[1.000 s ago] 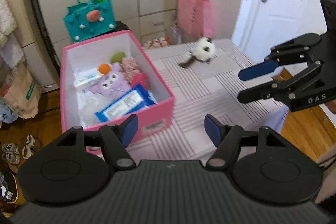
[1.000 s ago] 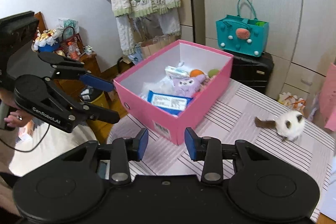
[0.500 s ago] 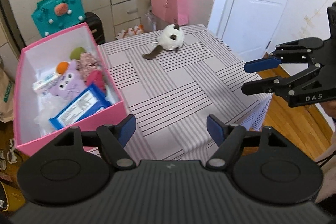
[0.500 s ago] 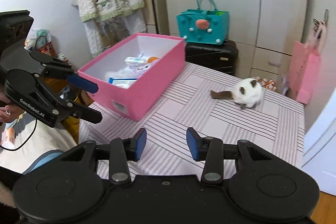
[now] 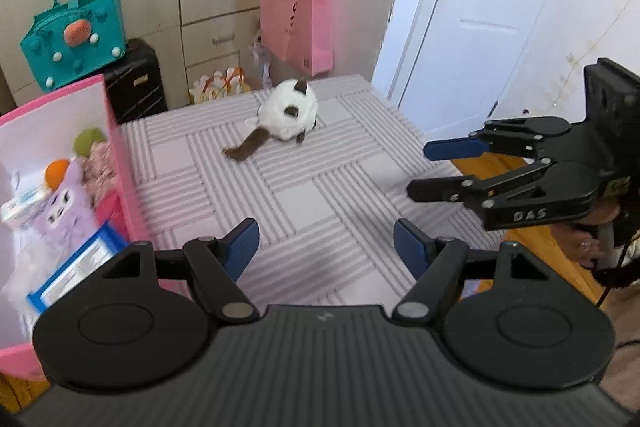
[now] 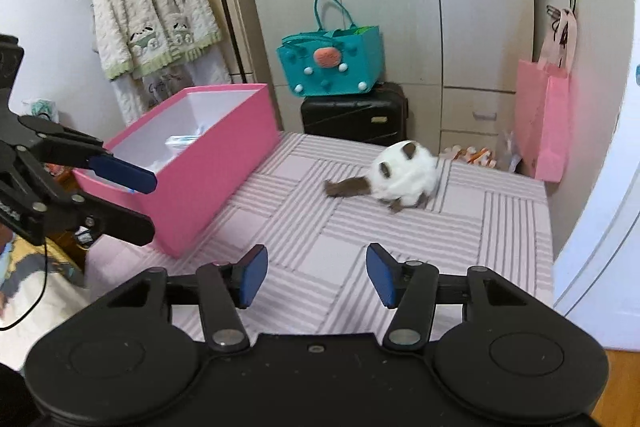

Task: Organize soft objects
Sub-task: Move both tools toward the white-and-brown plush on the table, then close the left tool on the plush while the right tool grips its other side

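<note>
Left gripper (image 5: 325, 247): fingers apart, nothing between them, held above the near part of the striped bench (image 5: 320, 195). Right gripper (image 6: 317, 275): fingers likewise apart and empty, over the near edge of the same bench.

Plush cat (image 5: 287, 115), white with brown ears and tail: lies on the bench top in the upper centre of the left wrist view, well apart from the left fingers and beyond them. In the right wrist view the plush cat (image 6: 402, 174) sits at centre right, above and slightly right of the gap between the right fingers, with its tail pointing toward frame left.

Pink box (image 6: 208, 183): stands on the bench at the left of both views, beside the left fingers. Inside, at the left edge of the left wrist view, are a purple plush (image 5: 60, 213), a blue packet (image 5: 78, 273) and other soft items, partly blurred.

The right gripper appears at the right of the left wrist view, level with the bench edge.
</note>
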Demonstrator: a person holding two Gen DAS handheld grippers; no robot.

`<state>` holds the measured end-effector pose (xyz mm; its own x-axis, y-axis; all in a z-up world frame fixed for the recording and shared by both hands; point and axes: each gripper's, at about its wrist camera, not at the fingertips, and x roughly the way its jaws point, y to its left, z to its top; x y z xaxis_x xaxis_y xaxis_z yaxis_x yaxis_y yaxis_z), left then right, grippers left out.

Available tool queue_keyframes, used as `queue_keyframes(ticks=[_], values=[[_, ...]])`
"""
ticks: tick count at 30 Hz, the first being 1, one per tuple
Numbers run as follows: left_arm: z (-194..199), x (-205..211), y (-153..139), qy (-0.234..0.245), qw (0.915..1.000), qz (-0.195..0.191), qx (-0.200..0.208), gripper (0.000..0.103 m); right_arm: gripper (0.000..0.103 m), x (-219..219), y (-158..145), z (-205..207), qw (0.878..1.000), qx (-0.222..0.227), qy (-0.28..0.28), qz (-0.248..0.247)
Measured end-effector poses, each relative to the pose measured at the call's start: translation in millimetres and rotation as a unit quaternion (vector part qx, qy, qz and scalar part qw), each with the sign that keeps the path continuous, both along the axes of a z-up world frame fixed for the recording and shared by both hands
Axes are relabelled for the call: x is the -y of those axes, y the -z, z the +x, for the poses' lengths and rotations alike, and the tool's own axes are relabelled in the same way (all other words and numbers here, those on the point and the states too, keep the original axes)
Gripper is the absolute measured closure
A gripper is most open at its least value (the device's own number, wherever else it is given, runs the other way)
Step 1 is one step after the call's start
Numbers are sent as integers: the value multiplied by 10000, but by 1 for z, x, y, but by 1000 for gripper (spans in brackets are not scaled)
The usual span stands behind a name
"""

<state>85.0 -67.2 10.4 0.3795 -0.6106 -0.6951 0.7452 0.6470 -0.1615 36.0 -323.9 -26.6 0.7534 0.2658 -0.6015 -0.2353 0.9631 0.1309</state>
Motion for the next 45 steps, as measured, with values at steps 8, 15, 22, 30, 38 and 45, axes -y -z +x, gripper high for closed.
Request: queue_keyframes(ticks=[8,15,22,30,38,45], values=[[33,40,31,-389,9971,-386,529,24,26,25,35,47,9988,480,30,-128],[68,67,59,-909,9900,-783,746,15,26,58,64,95,9983,560,89,-112],[94,92,79,-1140,9850,-795,1026,15,23,62,74,130,9985,444,-230,-208],[133,110,102,-1121,9889,-891,397,15,23,51,85,162,9952,549,-558,-594],[148,111,115,-1348,9847,-1101,81,15,21,35,94,178,9895,531,-771,-1101],[154,117,125,-1369,9838,-1156,23,19,23,41,103,189,9955,370,-642,-587]])
